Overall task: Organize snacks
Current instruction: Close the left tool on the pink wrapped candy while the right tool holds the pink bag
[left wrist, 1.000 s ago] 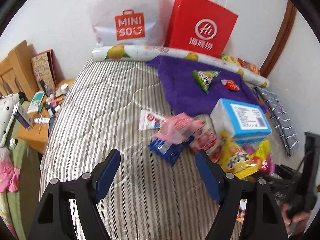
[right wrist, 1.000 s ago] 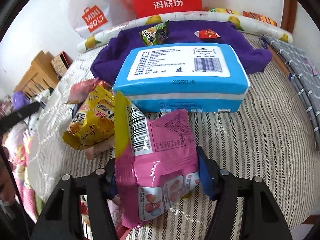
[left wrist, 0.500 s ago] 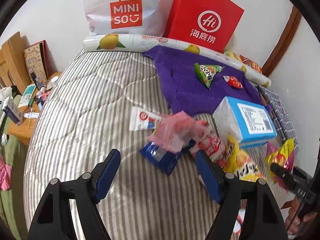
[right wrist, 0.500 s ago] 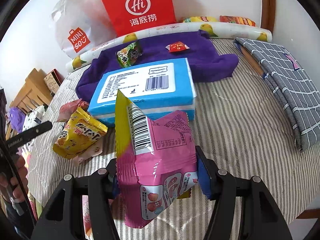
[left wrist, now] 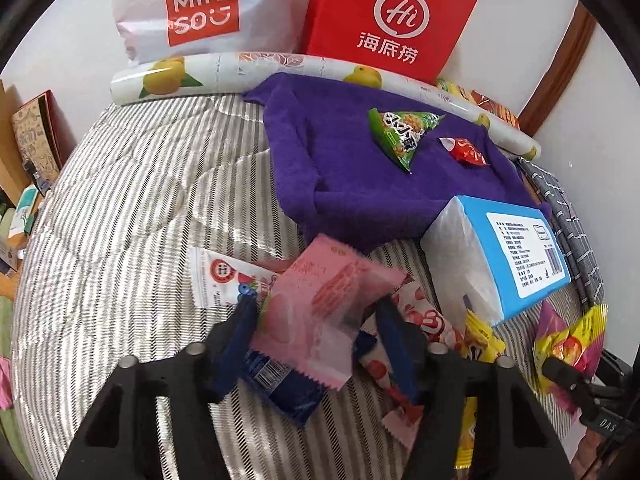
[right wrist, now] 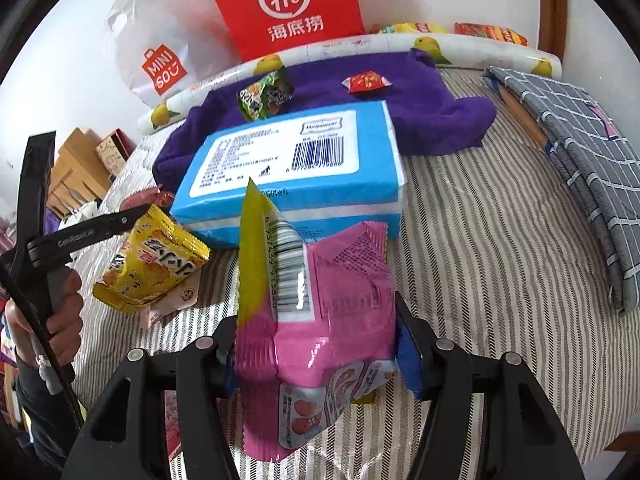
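Snacks lie on a striped mattress (left wrist: pixel 132 208). My left gripper (left wrist: pixel 316 312) is low over the pile, its jaws closing around a pale pink packet (left wrist: pixel 320 304); the right pad stands just off it. Under the packet lie a dark blue packet (left wrist: pixel 288 388), a white-and-red packet (left wrist: pixel 220 280) and a strawberry-print packet (left wrist: pixel 424 320). My right gripper (right wrist: pixel 316 328) is shut on a bright pink bag (right wrist: pixel 340 292) with a yellow edge, held above the mattress. A yellow bag (right wrist: pixel 152 264) leans by the blue tissue pack (right wrist: pixel 296 172). A green snack (left wrist: pixel 404 132) and a red one (left wrist: pixel 464 152) rest on the purple towel (left wrist: pixel 340 184).
A red paper bag (left wrist: pixel 388 20) and a white Miniso bag (left wrist: pixel 200 8) stand against the wall behind a lemon-print roll (left wrist: pixel 224 76). A grey checked cloth (right wrist: pixel 580 128) lies at the right edge. A wooden side table (right wrist: pixel 76 172) with clutter is on the left.
My left gripper moved forward and down onto the snack pile, and its jaws narrowed around the pale pink packet. The right gripper drifted slightly, still holding the bright pink bag.
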